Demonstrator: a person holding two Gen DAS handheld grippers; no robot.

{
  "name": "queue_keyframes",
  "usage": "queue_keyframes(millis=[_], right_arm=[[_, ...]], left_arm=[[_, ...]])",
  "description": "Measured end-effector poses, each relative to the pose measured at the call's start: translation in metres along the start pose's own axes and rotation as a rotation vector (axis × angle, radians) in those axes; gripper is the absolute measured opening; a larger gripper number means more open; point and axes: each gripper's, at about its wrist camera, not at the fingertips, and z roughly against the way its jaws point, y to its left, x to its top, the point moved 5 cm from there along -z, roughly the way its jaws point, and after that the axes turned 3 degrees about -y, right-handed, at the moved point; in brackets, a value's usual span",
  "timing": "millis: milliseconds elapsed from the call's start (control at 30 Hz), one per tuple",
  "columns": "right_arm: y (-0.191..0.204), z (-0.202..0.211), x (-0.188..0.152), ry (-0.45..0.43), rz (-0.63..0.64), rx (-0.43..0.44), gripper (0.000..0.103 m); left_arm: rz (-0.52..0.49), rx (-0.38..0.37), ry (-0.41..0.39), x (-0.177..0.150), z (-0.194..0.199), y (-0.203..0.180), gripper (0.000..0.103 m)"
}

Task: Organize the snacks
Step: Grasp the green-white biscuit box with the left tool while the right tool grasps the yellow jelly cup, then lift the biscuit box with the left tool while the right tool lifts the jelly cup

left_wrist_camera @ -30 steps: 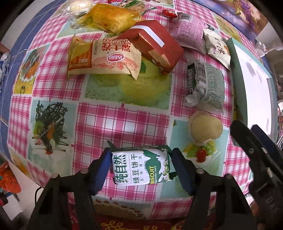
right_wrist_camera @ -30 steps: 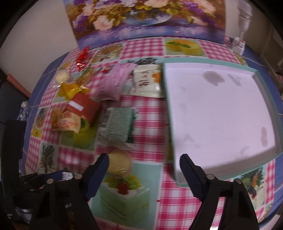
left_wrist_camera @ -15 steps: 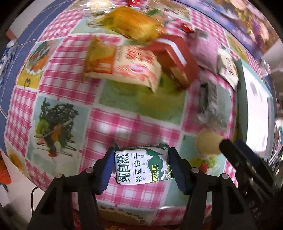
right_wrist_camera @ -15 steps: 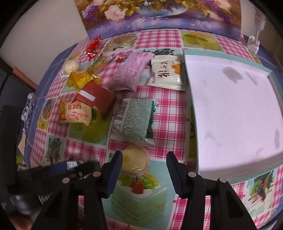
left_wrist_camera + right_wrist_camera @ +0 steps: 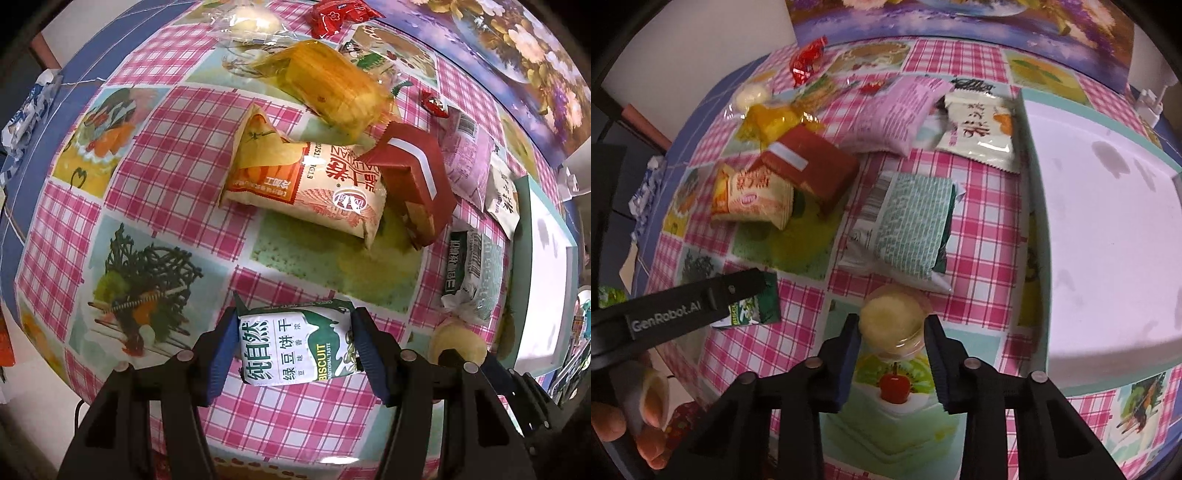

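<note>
Both fingers of my left gripper press the short ends of the biscuit pack, holding it level near the table's front edge; the blue pads dent its glossy green-and-white wrapper slightly. On the right gripper the fingers flank the round yellow cup, close on both sides, but I cannot tell whether they actually touch it. From the right wrist view the left gripper reaches in low from the left, its black arm covering most of the pack, and bare fingertips of the hand holding it show at the lower left. The tray, flat, pale and teal-rimmed, lies just right of the cup and runs out of frame. Behind sit a crinkly green packet, an orange packet with a red box leaning on it, a pink pouch and a white packet. A clear-wrapped yellow cake and red candies lie farther back. The glossy checked cloth covers the table.
</note>
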Motion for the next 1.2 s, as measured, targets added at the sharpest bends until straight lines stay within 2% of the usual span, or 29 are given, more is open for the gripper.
queue_keyframes(millis=[100, 233, 367, 767, 933, 1000, 1067, 1200], right_arm=[[0.002, -0.001, 0.0, -0.004, 0.014, -0.008, 0.037], [0.002, -0.002, 0.0, -0.006, 0.018, -0.01, 0.037], [0.005, -0.003, -0.001, -0.011, 0.036, -0.025, 0.037], [0.001, 0.006, -0.001, -0.02, 0.022, 0.019, 0.036], [-0.005, 0.019, 0.001, -0.045, 0.002, 0.043, 0.035], [-0.007, 0.026, 0.003, -0.063, -0.005, 0.06, 0.033], [-0.009, 0.033, 0.004, -0.083, -0.012, 0.077, 0.017], [-0.011, 0.036, 0.005, -0.086, -0.028, 0.081, 0.016]], left_arm=[[-0.005, 0.013, -0.005, -0.002, 0.005, -0.009, 0.064], [-0.025, 0.032, 0.015, -0.012, 0.002, -0.021, 0.07], [-0.043, 0.048, 0.015, -0.016, 0.0, -0.029, 0.071], [-0.021, 0.004, -0.038, -0.022, 0.019, -0.028, 0.066], [-0.02, -0.009, -0.072, -0.023, 0.051, -0.027, 0.066], [-0.022, -0.016, -0.089, -0.024, 0.061, -0.027, 0.066], [-0.026, -0.021, -0.099, -0.025, 0.067, -0.031, 0.066], [-0.039, -0.019, -0.102, -0.028, 0.066, -0.038, 0.066]])
